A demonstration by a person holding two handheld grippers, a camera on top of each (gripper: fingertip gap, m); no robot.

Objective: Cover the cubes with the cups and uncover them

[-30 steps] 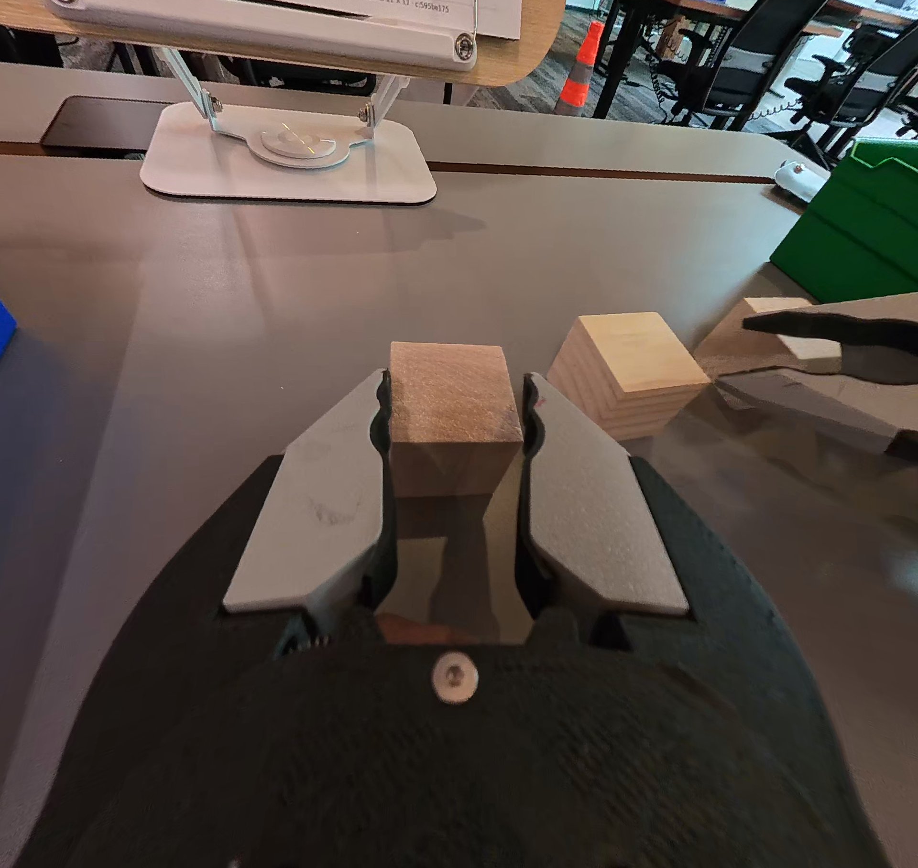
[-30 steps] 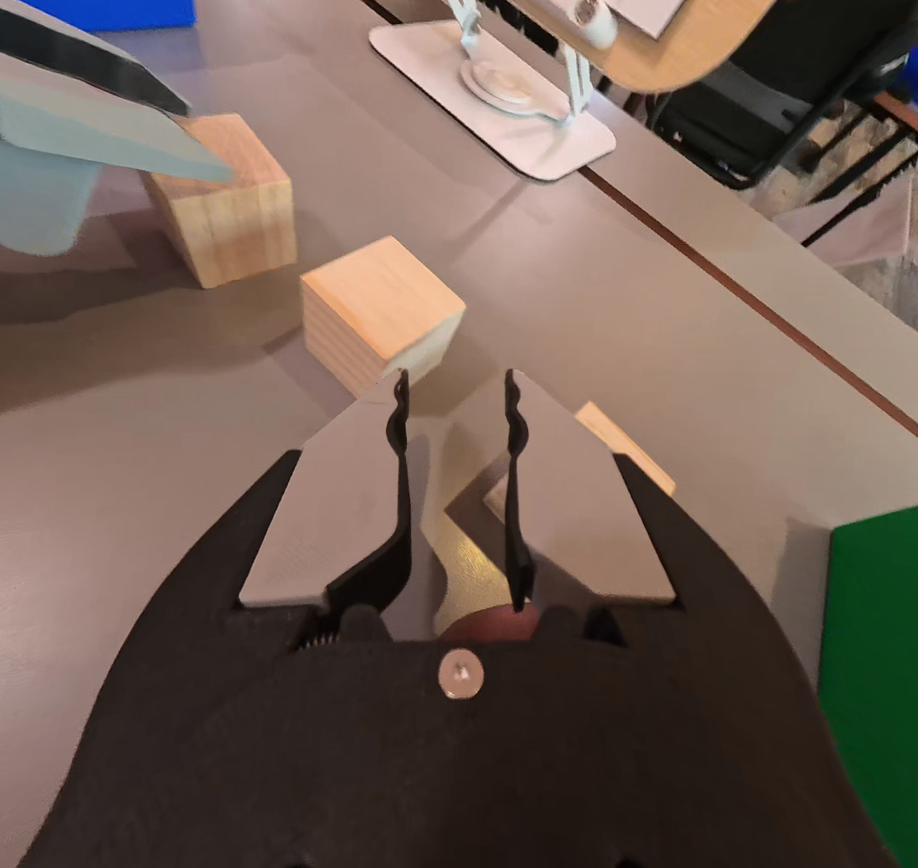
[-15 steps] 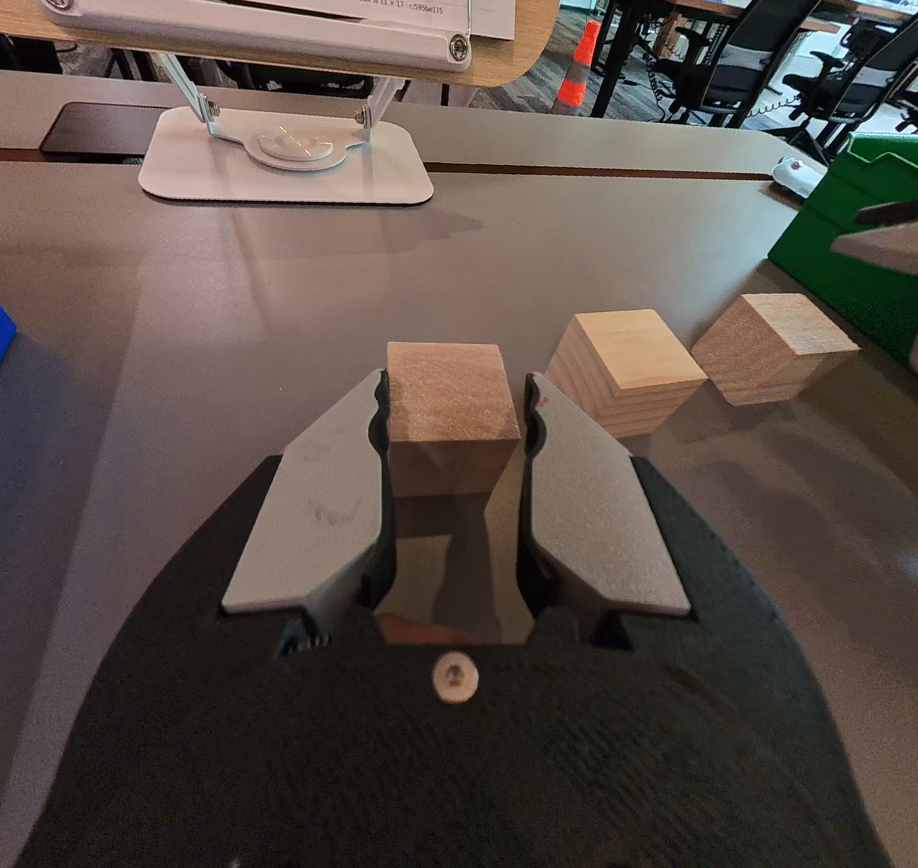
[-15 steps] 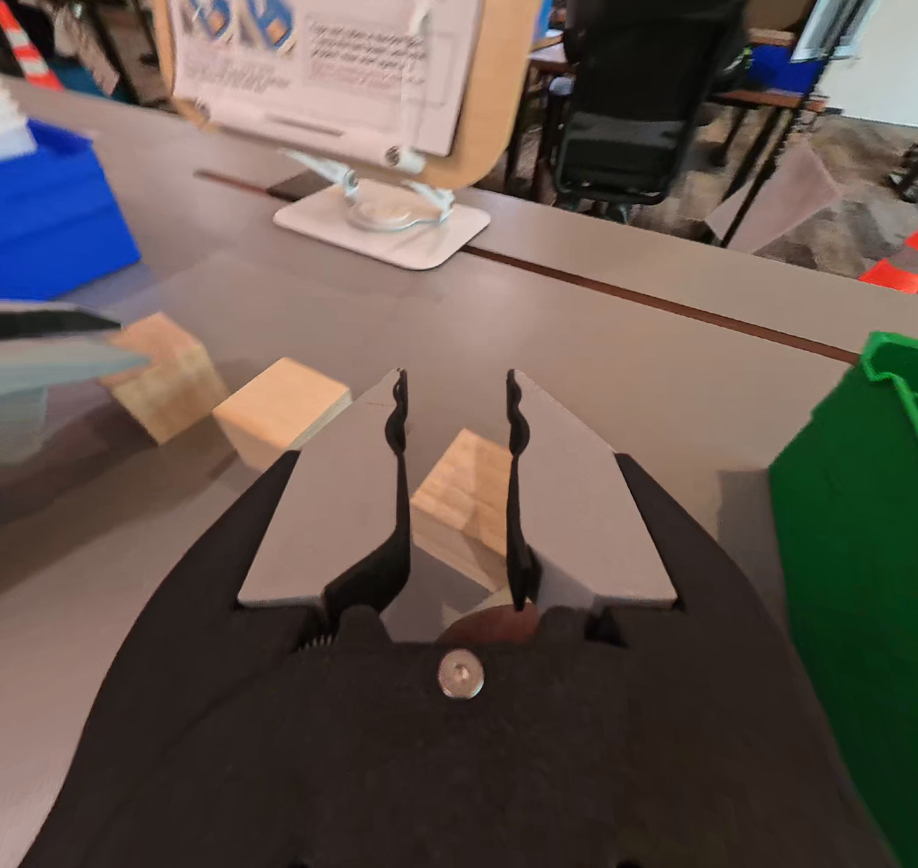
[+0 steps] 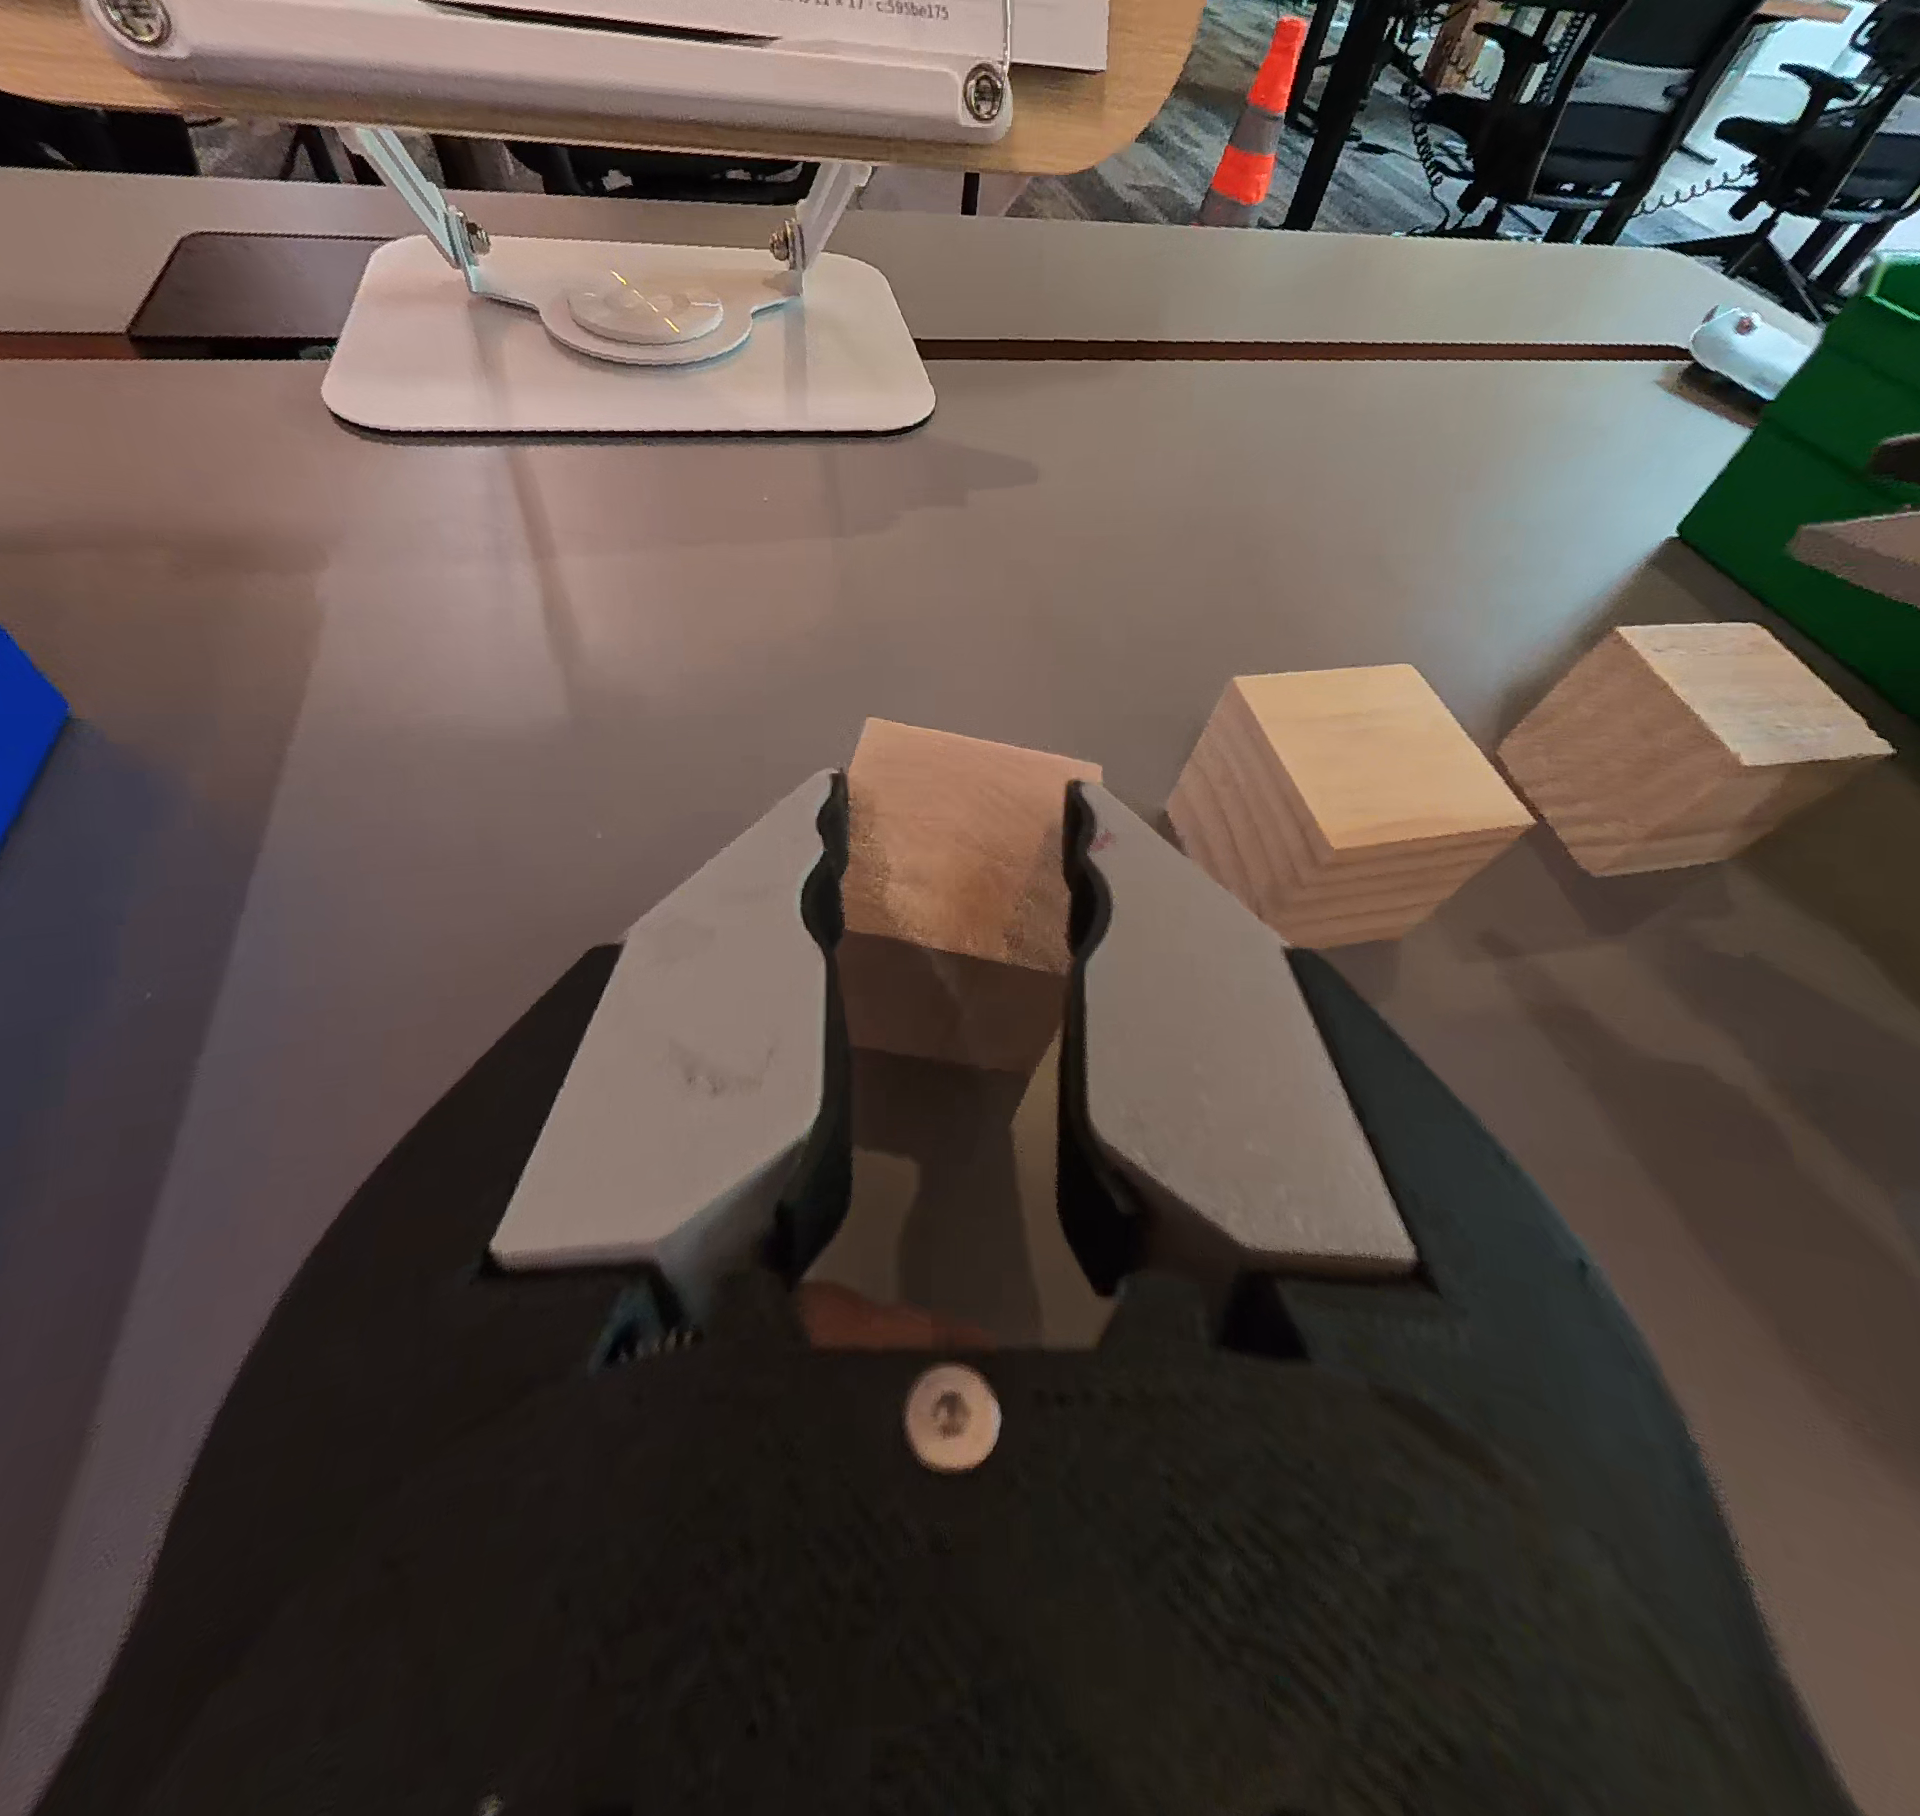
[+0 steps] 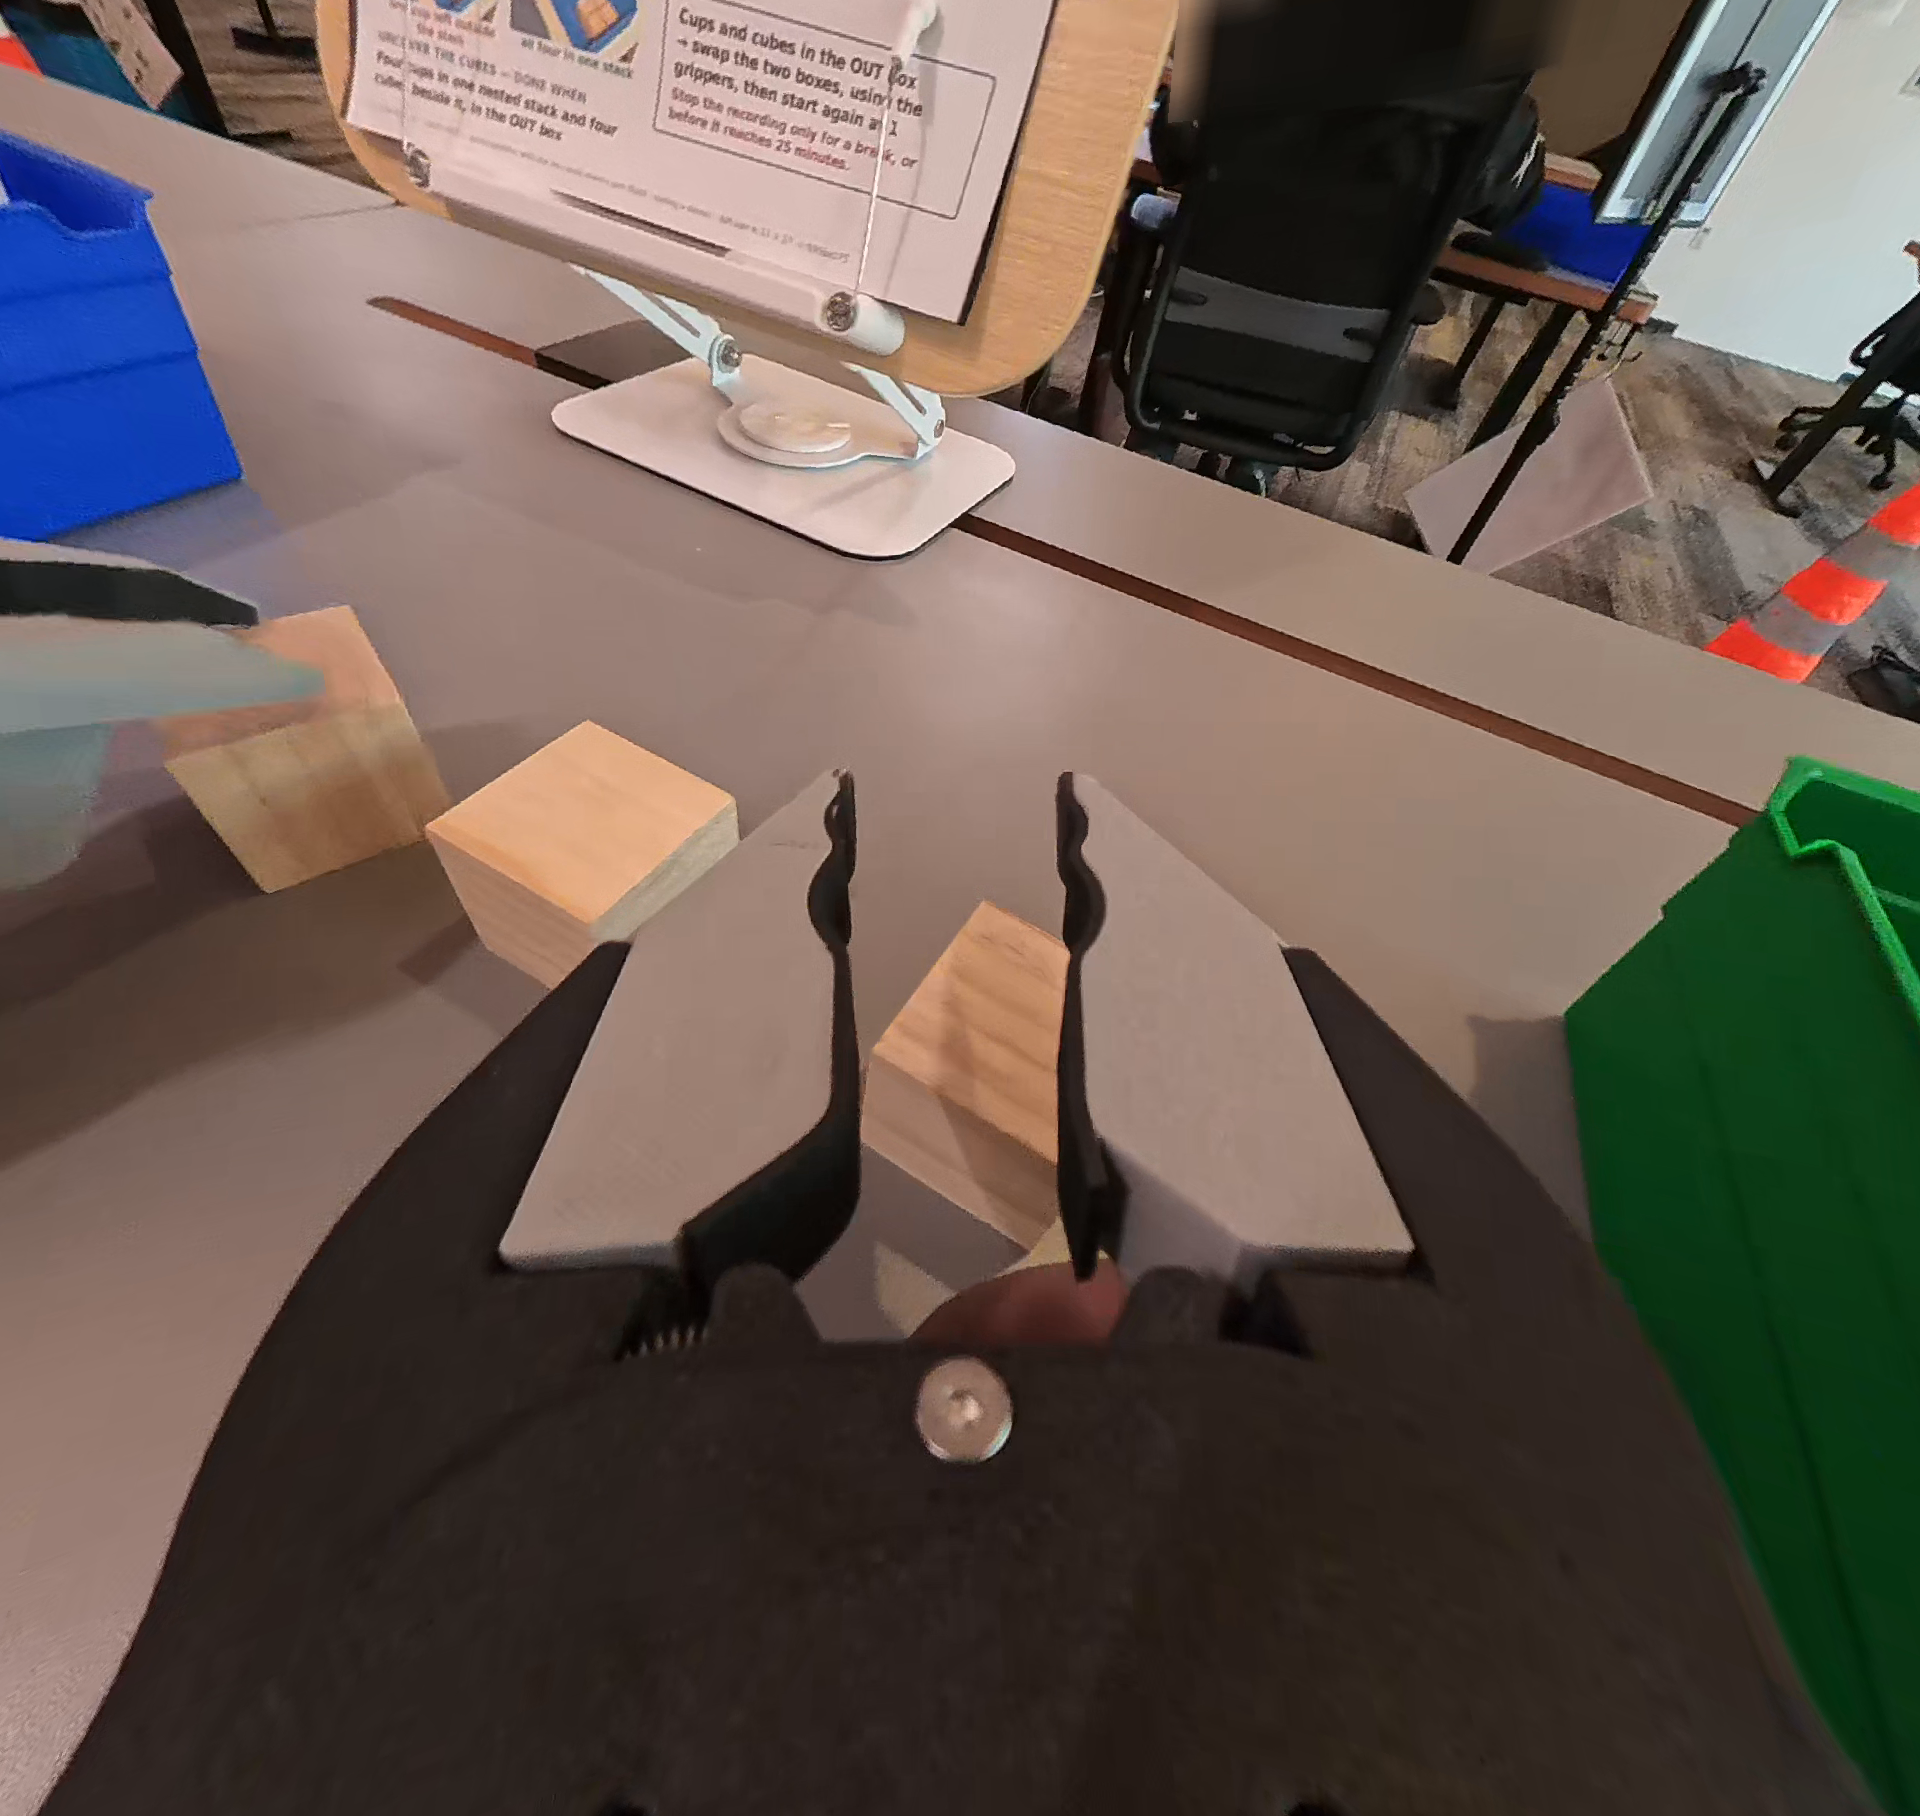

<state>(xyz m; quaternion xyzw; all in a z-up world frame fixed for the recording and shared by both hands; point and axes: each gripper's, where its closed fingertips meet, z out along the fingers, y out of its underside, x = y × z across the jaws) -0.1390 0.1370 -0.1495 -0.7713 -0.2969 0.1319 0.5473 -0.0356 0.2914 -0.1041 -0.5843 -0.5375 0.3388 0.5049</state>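
Your left gripper is clamped on a wooden cube, both pads pressed against its sides, and the cube sits tilted between them. Two more cubes stand on the gray tabletop to its right, near the green bin. Your right gripper hangs open above the rightmost cube, pads clear of it.

place: open-plan office or lab workspace
work surface: grey desk
seating: black office chairs
floor: patterned carpet, orange traffic cone
fittings: instruction sheet on stand; blue bin, green bin
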